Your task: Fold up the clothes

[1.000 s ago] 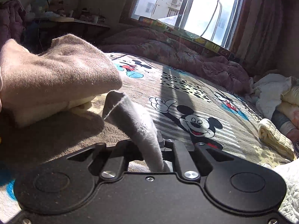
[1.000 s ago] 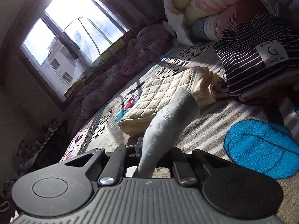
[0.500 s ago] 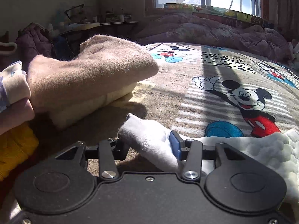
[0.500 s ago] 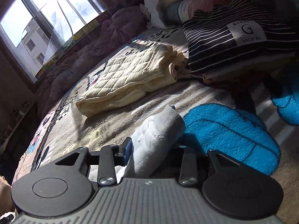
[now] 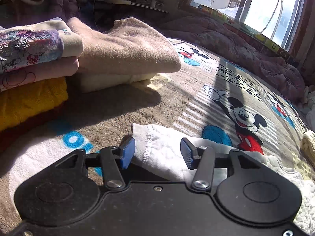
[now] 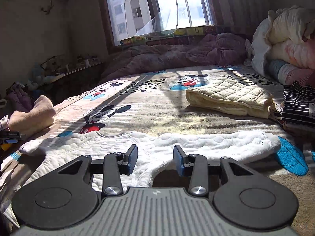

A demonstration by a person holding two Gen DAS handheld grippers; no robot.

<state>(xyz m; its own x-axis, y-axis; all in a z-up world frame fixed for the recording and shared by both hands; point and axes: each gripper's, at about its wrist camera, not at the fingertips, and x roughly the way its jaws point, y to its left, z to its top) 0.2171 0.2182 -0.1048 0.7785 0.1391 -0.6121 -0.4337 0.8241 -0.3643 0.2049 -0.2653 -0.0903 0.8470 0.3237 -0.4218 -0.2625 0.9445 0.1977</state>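
Across the cartoon-print blanket [image 6: 149, 118] lies a white quilted garment [image 6: 196, 143], spread flat with both sleeves out to the sides. It looks light, soft and limp, likely to sag wherever unsupported; hems and cuffs should offer the firmest hold. Left gripper [image 5: 157, 153]: jaws apart and just opening, one sleeve cuff [image 5: 149, 137] lying loose between them, not pinched. Right gripper [image 6: 155, 160]: jaws apart though easing inward, above the garment's middle, holding nothing. Folded stacks [image 5: 122, 47] sit at left; a cream quilted piece [image 6: 230, 98] lies beyond.
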